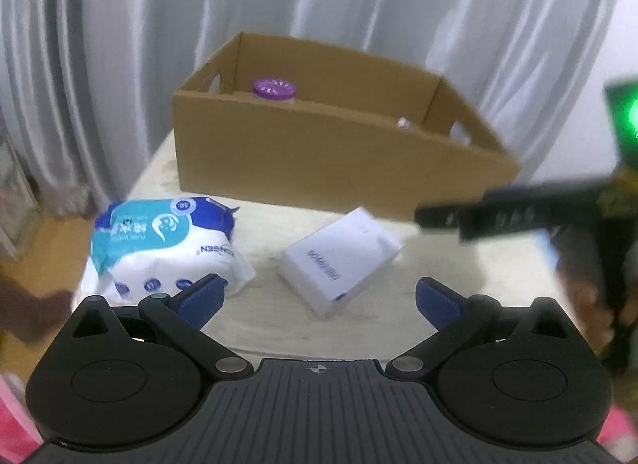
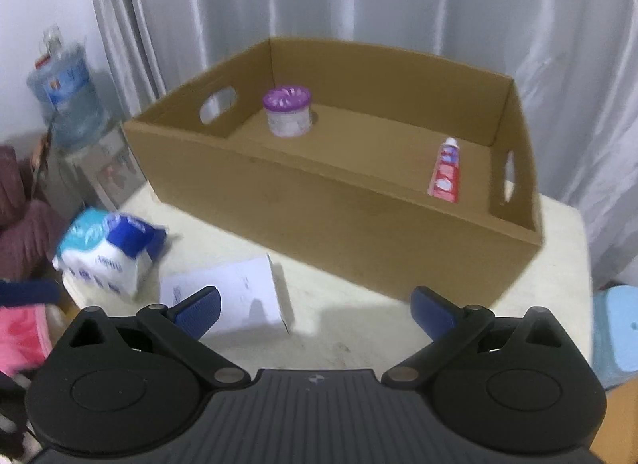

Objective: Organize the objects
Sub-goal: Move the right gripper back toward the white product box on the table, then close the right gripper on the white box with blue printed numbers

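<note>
— While the left gripper [image 1: 319, 296] hangs with its fingers spread and empty, where's the wipes pack [image 1: 159, 244]?
— On the table [image 1: 458, 260], beside the white box [image 1: 339, 260].
— And the right gripper [image 2: 315, 310]?
— Wide apart, empty; toothpaste [image 2: 446, 171] and purple-lidded jar [image 2: 287, 111] sit inside the cardboard box [image 2: 319, 201].

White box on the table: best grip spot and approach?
Take the white box across its narrow width, on the two long side faces near the middle, coming from above. It lies flat on the table, clear of the cardboard box and wipes pack; the open left claw probably spans it.
</note>
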Demonstrator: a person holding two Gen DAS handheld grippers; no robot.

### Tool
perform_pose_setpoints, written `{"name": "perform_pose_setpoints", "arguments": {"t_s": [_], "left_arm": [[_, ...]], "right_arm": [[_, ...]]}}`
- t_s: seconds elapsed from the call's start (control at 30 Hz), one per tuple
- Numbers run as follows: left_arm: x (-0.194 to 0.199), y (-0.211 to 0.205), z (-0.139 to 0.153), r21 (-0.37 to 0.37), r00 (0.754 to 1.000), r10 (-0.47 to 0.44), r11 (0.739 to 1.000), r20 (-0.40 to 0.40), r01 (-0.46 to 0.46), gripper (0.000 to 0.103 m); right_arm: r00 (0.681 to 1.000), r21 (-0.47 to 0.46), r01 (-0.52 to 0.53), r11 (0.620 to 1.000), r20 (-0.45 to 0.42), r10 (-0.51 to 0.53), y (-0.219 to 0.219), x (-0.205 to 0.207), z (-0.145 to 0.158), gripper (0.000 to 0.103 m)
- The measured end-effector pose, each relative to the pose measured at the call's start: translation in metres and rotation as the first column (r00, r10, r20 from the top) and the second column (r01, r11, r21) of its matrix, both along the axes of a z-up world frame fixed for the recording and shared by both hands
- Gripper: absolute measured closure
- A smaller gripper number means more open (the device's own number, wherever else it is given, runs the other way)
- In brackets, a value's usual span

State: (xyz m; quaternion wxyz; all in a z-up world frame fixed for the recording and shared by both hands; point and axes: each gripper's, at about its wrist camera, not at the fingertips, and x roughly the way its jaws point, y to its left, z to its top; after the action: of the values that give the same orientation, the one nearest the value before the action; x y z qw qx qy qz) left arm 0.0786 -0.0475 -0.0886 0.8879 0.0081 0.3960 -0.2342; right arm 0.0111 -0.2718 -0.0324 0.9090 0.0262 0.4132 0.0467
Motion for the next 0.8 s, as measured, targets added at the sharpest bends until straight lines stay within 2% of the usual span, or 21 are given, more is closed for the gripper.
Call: {"name": "perform_pose_setpoints", "arguments": {"t_s": [0.1, 0.2, 0.4, 0.5, 0.57, 0.67, 0.73, 0.8], "left_arm": [[0.016, -0.014, -0.016, 0.043, 0.999, 0.001, 0.999, -0.043, 0.001, 0.000], [0.027, -0.023, -0.029, 0.048, 0.996, -0.027, 0.998, -0.087, 0.031, 0.006], [0.035, -0.041, -0.042, 0.136, 0.995, -0.058, 0.988, -0.080, 0.069, 0.021], [0.037, -0.046, -0.046, 0.147, 0.995, -0.065, 0.986, -0.077, 0.076, 0.026], [0.041, -0.049, -0.049, 0.138, 0.994, -0.064, 0.987, -0.090, 0.076, 0.034], [0.046, -0.052, -0.052, 0.131, 0.992, -0.072, 0.988, -0.099, 0.085, 0.039], [0.047, -0.053, -0.054, 0.132, 0.992, -0.080, 0.987, -0.101, 0.093, 0.040], [0.048, -0.054, -0.054, 0.142, 0.992, -0.087, 0.985, -0.089, 0.099, 0.041]], "right_arm": [[0.995, -0.001, -0.044, 0.999, 0.085, 0.044, 0.002, -0.002, -0.005, 0.000], [0.992, 0.064, -0.084, 0.994, 0.104, 0.077, 0.002, 0.001, -0.011, 0.000], [0.997, 0.236, -0.082, 0.968, 0.022, 0.079, -0.007, 0.025, -0.032, 0.003], [0.996, 0.289, -0.073, 0.954, -0.021, 0.082, -0.009, 0.034, -0.039, 0.010], [0.995, 0.318, -0.061, 0.946, -0.050, 0.081, -0.009, 0.039, -0.044, 0.022], [0.991, 0.380, -0.049, 0.924, -0.095, 0.092, -0.011, 0.044, -0.052, 0.031], [0.987, 0.397, -0.050, 0.916, -0.123, 0.107, -0.008, 0.045, -0.057, 0.032], [0.987, 0.362, -0.058, 0.930, -0.118, 0.107, -0.002, 0.042, -0.057, 0.032]]}}
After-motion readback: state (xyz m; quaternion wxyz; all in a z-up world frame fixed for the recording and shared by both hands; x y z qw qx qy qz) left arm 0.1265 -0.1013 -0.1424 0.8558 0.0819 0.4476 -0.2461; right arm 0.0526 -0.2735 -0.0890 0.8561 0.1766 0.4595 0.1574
